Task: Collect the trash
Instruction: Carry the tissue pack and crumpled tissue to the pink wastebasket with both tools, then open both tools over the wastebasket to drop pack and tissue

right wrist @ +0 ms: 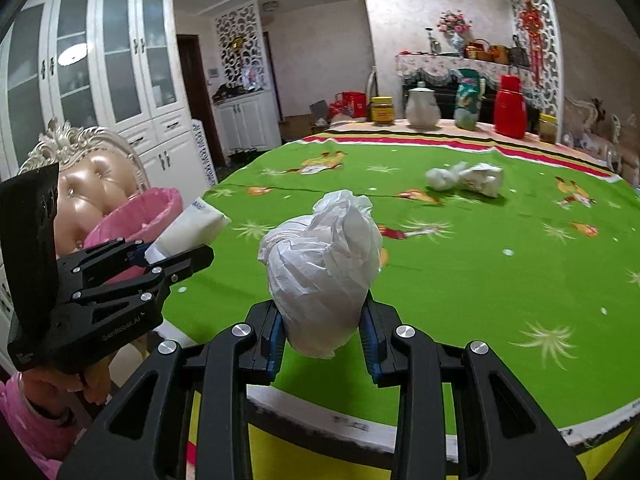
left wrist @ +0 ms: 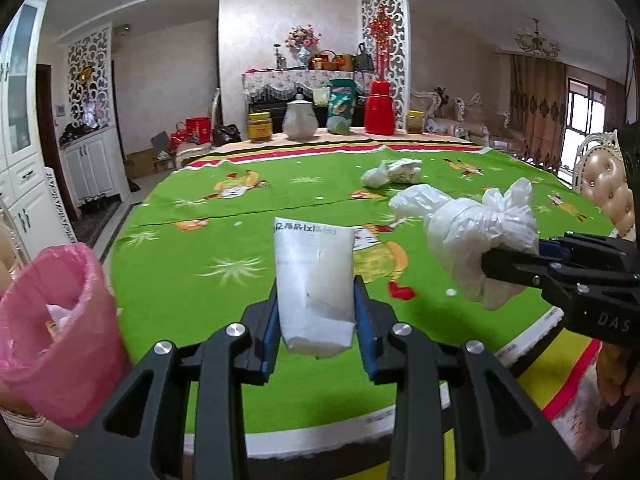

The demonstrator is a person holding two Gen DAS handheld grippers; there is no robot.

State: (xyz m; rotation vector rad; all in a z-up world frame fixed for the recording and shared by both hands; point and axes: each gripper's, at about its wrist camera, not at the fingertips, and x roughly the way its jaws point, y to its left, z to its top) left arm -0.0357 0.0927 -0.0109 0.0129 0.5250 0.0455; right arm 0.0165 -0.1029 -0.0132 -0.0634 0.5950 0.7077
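Right, both grippers are loaded. The left gripper (left wrist: 316, 320) has its blue pads (left wrist: 270, 336) pressed on the sides of a white paper packet (left wrist: 314, 280), which stands upright between the fingers with printed text along its top edge; seen from the right wrist, that packet (right wrist: 192, 228) sits just beside the rim of the pink-lined trash bin (right wrist: 148, 216). The bin (left wrist: 60, 328) is off the table's near left edge, some scraps visible inside. The right gripper (right wrist: 322, 340) is clamped narrow on a knotted white plastic bag (right wrist: 324, 276), bulging above the pads; from the left wrist the bag (left wrist: 468, 244) is held above the tablecloth, off the surface.

More trash lies on the green cartoon tablecloth (left wrist: 224, 248): a crumpled white bag with a printed wrapper (left wrist: 394, 172), well apart from both grippers, toward the far side. At the far edge stand a yellow-lidded jar (left wrist: 259, 127), a white teapot (left wrist: 300, 120), a green snack bag (left wrist: 341, 108) and a red thermos (left wrist: 380, 109). A pink sleeve (right wrist: 36, 420) shows under the left gripper handle.
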